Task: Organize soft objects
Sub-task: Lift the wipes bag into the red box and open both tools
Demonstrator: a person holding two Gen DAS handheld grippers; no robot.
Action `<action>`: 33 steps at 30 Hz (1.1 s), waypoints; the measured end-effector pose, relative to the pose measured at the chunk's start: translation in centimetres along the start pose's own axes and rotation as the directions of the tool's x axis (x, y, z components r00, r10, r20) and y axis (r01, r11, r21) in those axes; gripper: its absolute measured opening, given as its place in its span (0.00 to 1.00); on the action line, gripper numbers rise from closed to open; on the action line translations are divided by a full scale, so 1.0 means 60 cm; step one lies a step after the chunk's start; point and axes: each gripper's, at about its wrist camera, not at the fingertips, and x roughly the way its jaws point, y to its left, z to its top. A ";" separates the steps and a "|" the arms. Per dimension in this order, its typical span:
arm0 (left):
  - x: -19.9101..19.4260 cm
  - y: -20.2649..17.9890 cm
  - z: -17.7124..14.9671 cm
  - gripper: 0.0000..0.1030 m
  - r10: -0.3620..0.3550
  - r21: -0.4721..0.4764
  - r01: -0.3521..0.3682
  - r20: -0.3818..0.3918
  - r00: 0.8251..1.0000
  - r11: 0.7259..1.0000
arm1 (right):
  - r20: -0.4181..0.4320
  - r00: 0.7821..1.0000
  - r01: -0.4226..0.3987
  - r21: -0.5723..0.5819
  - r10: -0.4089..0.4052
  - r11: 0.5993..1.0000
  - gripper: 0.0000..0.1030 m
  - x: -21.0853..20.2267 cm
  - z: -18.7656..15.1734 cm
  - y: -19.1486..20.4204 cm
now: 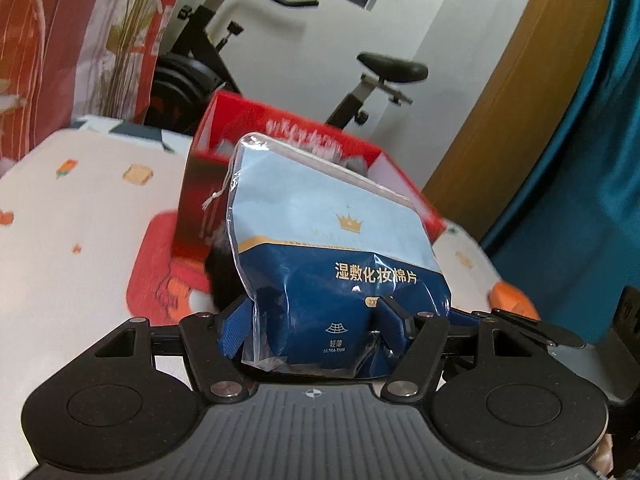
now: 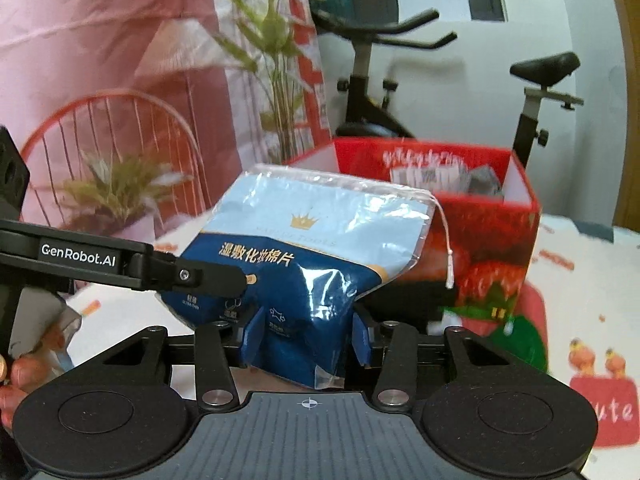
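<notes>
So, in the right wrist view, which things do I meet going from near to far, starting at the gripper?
Right gripper → blue pack of cotton pads clamped in it → red strawberry box → black exercise bike → white wall.

You are working in a home: an exercise bike (image 2: 404, 80) stands by the white wall behind a bed covered in a cartoon-print sheet (image 1: 80, 216). A floral curtain (image 1: 80, 32) and potted plant (image 2: 116, 188) sit alongside.
</notes>
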 end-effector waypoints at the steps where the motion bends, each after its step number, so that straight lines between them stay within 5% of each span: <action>1: -0.002 -0.004 0.007 0.67 -0.002 0.002 0.002 0.012 1.000 1.000 | 0.016 1.000 -0.003 -0.005 0.003 1.000 0.40 -0.004 0.012 -0.002; 12: 0.011 -0.055 0.115 0.67 -0.047 0.081 0.037 0.121 0.992 0.996 | 0.132 0.991 -0.022 -0.025 0.025 0.999 0.40 -0.015 0.142 -0.056; 18: 0.060 -0.053 0.163 0.67 -0.086 0.033 0.083 0.132 0.988 0.996 | 0.130 0.991 -0.001 -0.005 0.002 1.000 0.40 0.012 0.201 -0.107; 33: 0.223 -0.007 0.214 0.67 -0.072 -0.036 0.071 -0.052 0.996 0.997 | -0.024 0.999 0.035 0.075 -0.034 0.997 0.40 0.165 0.245 -0.220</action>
